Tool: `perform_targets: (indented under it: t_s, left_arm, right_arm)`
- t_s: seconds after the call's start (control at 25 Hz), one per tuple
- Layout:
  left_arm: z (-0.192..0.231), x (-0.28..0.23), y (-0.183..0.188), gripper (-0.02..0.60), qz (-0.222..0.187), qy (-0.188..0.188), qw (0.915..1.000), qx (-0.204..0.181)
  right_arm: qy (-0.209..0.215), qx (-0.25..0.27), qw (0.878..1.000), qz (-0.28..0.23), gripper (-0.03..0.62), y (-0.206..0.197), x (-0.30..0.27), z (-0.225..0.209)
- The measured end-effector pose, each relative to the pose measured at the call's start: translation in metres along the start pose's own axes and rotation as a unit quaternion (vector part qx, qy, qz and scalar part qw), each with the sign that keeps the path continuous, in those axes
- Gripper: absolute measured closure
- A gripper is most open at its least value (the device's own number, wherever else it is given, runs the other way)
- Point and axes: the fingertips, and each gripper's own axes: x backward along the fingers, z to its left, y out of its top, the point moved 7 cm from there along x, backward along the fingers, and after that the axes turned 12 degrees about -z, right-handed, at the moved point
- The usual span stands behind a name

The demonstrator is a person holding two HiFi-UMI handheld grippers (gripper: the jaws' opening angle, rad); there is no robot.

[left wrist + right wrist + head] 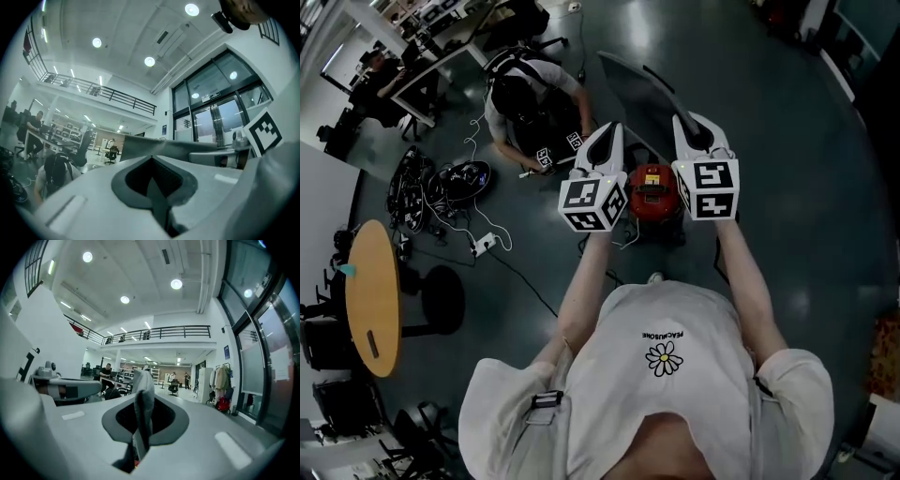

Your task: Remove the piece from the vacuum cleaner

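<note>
A red canister vacuum cleaner (654,192) stands on the dark floor, seen in the head view between and below my two grippers. I cannot make out which piece of it is loose. My left gripper (607,136) is held up in the air to the vacuum's left, jaws together with nothing in them. My right gripper (692,124) hovers to its right, also shut and holding nothing. In both gripper views the jaws point level across the hall: left gripper (152,150), right gripper (143,380). The vacuum does not show there.
A person with a backpack (525,98) crouches on the floor just beyond the left gripper, beside a tangle of cables (441,183) and a power strip (483,246). A round wooden table (370,295) stands at the left. Glass doors (220,122) lie ahead.
</note>
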Motion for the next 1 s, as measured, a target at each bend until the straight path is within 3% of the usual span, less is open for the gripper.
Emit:
perform_targets:
  t_s: [0.52,0.76,1.0]
  left_arm:
    - [-0.029,-0.006,0.010,0.581,-0.016,-0.029,0.9994,0.008]
    - [-0.038,-0.006,0.020,0.581,-0.011,-0.036,0.9987,-0.035]
    - [-0.037,0.005,0.024,0.581,-0.019,-0.041,0.9981,-0.043]
  right_arm:
    - [-0.025,-0.017,0.999,-0.026,0.560,0.013,0.032,-0.016]
    - [-0.016,-0.017,0.999,-0.037,0.560,0.026,0.032,-0.015]
    - [-0.012,-0.020,0.999,-0.048,0.560,0.027,0.034,-0.001]
